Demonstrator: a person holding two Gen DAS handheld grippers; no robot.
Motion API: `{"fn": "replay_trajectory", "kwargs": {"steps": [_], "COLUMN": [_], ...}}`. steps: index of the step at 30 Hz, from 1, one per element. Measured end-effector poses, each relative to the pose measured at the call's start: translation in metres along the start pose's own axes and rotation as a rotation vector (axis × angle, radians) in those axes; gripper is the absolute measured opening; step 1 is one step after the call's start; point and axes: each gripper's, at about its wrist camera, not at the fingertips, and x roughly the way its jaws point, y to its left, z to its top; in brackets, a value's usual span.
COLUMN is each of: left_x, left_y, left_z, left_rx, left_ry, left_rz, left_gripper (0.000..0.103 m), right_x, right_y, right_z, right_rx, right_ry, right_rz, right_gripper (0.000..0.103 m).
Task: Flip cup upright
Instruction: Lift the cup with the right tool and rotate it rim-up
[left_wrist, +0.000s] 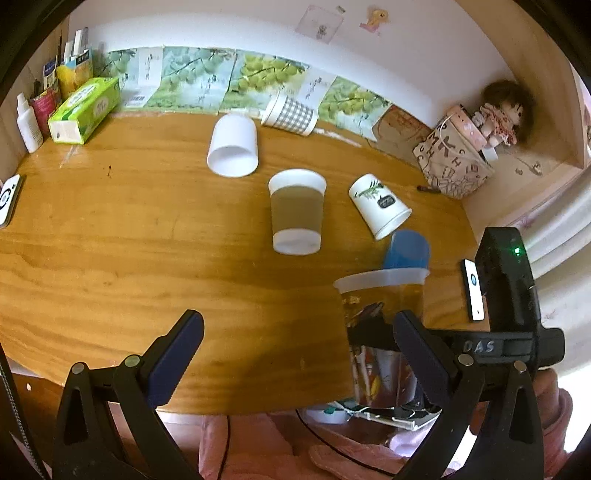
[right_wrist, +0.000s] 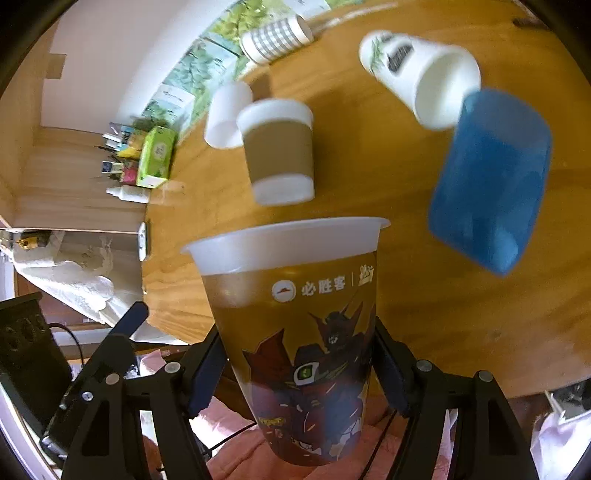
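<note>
Holding the printed cup (right_wrist: 295, 332) in my right gripper (right_wrist: 299, 373), I have its 2 pads clamped on the lower wall, one at 9 o'clock and one at 3 o'clock of the body in the right wrist view. The cup's long axis runs from 6 o'clock to 12 o'clock in that view, straight ahead along the gripper, with the wide white rim at the far end and the narrow base toward me. It hangs off the near edge of the tabletop (left_wrist: 110, 266); whether any part touches the wood I cannot tell.

In the left wrist view the same cup sits at about 4 o'clock, just behind my left gripper's right-hand pad. My left gripper (left_wrist: 295, 354) stands spread wide and carries nothing, so the right one is the nearer and the only one engaged. My judgement is that the coming move depends on the base going down and the rim staying up over open wood.

Counting cups, I see 6:
- 1 printed cup in my grip
- 1 blue cup (left_wrist: 406, 249) at 12 o'clock from it, touching or just beside the leaf-print cup
- 1 leaf-print cup (left_wrist: 380, 206) on its side
- 1 brown-sleeved cup (left_wrist: 297, 216) standing upright
- 1 plain white cup (left_wrist: 232, 146) tipped over
- 1 checked cup (left_wrist: 290, 112) tipped over at the back
</note>
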Motion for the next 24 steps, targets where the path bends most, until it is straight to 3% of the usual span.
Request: {"fn": "replay_trajectory", "kwargs": {"steps": [4, 10, 24], "left_x": [0.004, 0.012, 0.035], "left_y": [0.002, 0.004, -0.009], "left_z": [-0.003, -0.005, -0.001], "left_rx": [0.011, 0.003, 0.033], "left_ry": [0.025, 0.077, 0.149], "left_rz": [0.009, 0.004, 0.014], "left_gripper": [0.102, 0.102, 0.102], "right_x": [0.014, 0.029, 0.014], "right_y": [0.000, 0.003, -0.009], "right_z": [-0.010, -0.015, -0.025], "right_rx": [0.018, -0.016, -0.041], "right_ry": [0.003, -0.026, -0.088], "right_rz": [-0.011, -0.121, -0.117], "right_gripper": [0.074, 0.074, 0.081]}}
